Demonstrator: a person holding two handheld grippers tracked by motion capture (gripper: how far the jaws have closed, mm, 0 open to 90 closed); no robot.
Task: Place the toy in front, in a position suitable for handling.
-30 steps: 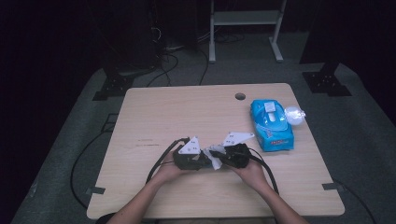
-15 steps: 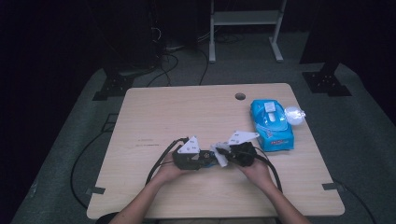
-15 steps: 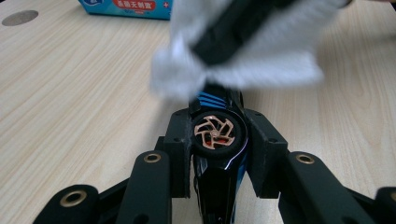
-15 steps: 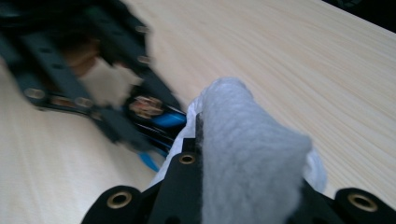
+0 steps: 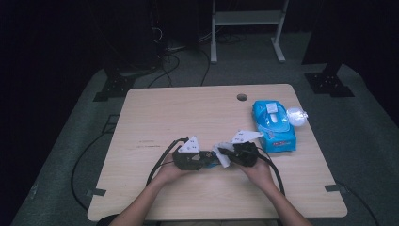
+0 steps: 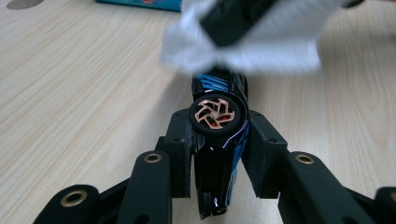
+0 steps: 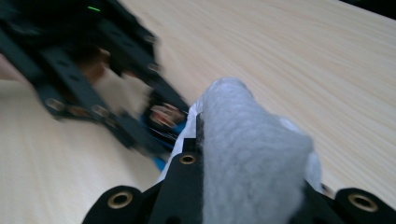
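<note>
Change since earlier: both hands sit almost where they were; the right gripper point(image 5: 225, 156) and its white wipe point(image 5: 223, 157) have edged closer to the left gripper point(image 5: 207, 159), so the gap between the two has narrowed.

High view, place: the two grippers meet tip to tip near the front middle of the table point(image 5: 188, 113); the blue wipe pack point(image 5: 274, 123) lies well apart at the right edge.

High view, nearer hand: the right one carries the wipe toward the toy; the left only holds.

Left gripper view, grip: jaws clamped tight on a black and blue toy car point(image 6: 219, 135), one pad on each flank, a copper-spoked wheel point(image 6: 215, 114) facing the camera.

Left gripper view, long axis: the car runs straight out along the jaws, its far end pointing at the wipe point(image 6: 247, 44), which hangs just above and beyond that end, touching or nearly so.

Right gripper view, grip: jaws closed on the bunched wipe point(image 7: 252, 154), which bulges over the tips.

Right gripper view, direction: the car point(image 7: 163, 119) lies ahead and to the left of the wipe, just beside its edge, held in the blurred left gripper point(image 7: 154, 126).

Next move, judged: stroke the wipe along the car's length.
</note>
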